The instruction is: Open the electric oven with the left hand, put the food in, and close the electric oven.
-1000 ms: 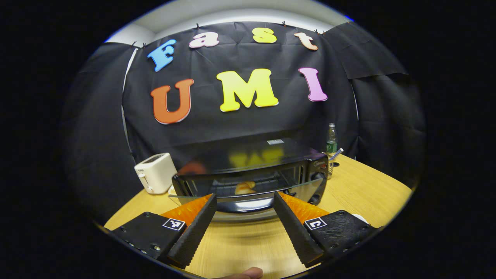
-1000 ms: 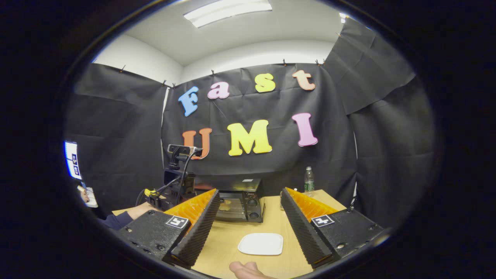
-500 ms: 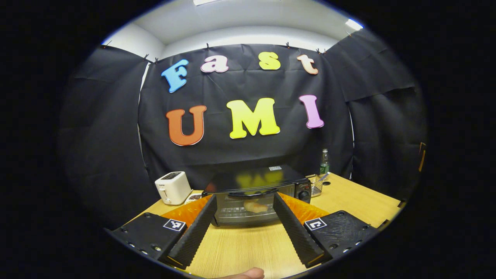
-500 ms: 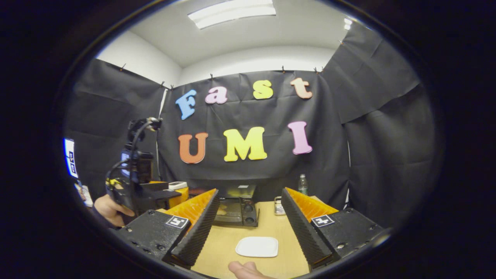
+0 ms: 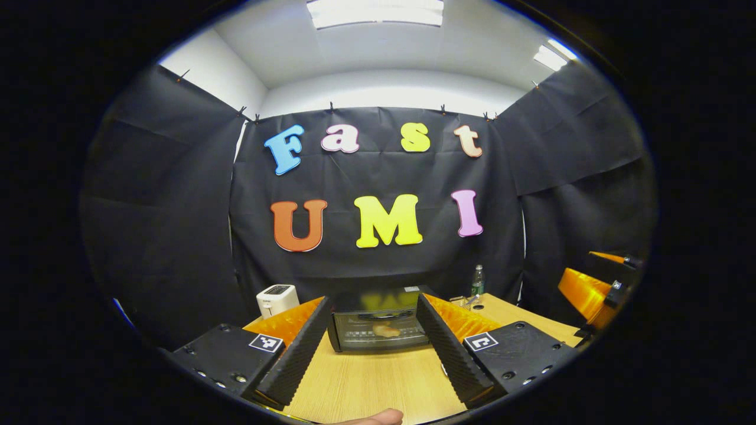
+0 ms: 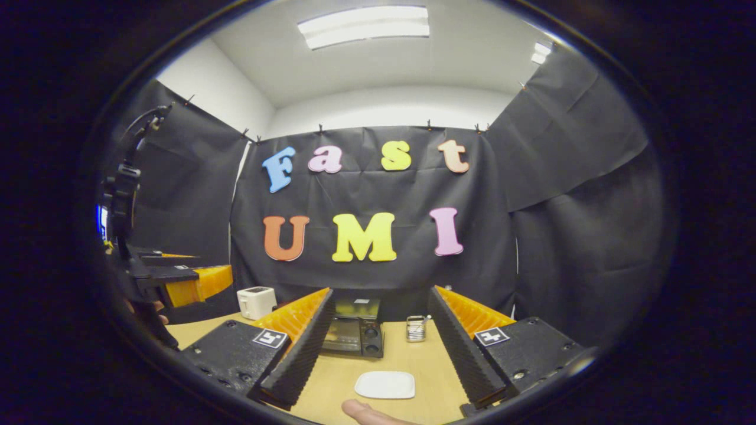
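In the left gripper view the left gripper [image 5: 371, 339] hangs over the light wooden table [image 5: 378, 386] with its two fingers spread wide apart and nothing held between them. Straight ahead of it, framed in the gap between the fingers and well apart from their tips, stands the black box-shaped electric oven [image 5: 378, 321] with its glass door shut; through the glass a pale golden piece of food [image 5: 385, 330] lies on the rack inside. Ahead and to the left of the fingers sits a white two-slot toaster [image 5: 276, 299], beside the oven; ahead and to the right, near the black cloth wall, stands a clear plastic bottle with a green label [image 5: 477, 282]. At the far right edge of this view the other tool's fingers reach in from the side. In the right gripper view the right gripper [image 6: 381, 348] also stands with its jaws wide apart and empty. A white flat rectangular plate [image 6: 385, 385] lies bare on the table just below the gap between the fingers, near their tips. Farther ahead, seen between the fingers, are the oven with its knob panel facing this way and, to its right, a small wire-mesh metal holder [image 6: 416, 329]. A fingertip [image 6: 360, 410] of the person's hand shows at the bottom edge.
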`<move>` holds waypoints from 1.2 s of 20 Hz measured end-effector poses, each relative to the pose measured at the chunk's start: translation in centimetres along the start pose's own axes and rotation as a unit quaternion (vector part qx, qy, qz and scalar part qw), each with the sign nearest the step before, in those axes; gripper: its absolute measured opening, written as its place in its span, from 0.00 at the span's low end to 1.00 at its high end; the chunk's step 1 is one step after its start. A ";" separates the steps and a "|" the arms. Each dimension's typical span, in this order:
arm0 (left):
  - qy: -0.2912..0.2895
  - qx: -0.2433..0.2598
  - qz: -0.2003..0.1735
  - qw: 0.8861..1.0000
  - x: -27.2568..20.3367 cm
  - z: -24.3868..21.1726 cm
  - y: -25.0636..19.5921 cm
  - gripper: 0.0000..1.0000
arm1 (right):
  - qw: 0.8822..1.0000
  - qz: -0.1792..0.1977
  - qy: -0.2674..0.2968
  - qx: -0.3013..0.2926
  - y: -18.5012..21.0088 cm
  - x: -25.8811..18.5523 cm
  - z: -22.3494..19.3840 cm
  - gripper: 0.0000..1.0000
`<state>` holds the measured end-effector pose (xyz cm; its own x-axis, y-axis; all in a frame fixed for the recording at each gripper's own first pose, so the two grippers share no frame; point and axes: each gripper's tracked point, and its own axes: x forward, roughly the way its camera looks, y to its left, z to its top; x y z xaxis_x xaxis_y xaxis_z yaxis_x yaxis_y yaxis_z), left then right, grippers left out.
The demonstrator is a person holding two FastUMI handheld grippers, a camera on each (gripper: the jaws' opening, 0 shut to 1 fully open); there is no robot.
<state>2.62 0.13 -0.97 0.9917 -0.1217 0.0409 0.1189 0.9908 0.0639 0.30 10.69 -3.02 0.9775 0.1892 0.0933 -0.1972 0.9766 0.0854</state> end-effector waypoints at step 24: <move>-0.012 -0.014 0.011 1.000 -10.8 -0.8 0.5 0.95 | 1.000 0.021 0.006 -0.014 3.6 -3.7 1.4 0.96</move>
<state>-7.97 2.03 -2.17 0.9928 -0.1003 0.0650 0.0982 0.9945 0.0355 -4.12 13.38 -1.63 0.9691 0.2319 0.0835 -0.2367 0.9701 0.0532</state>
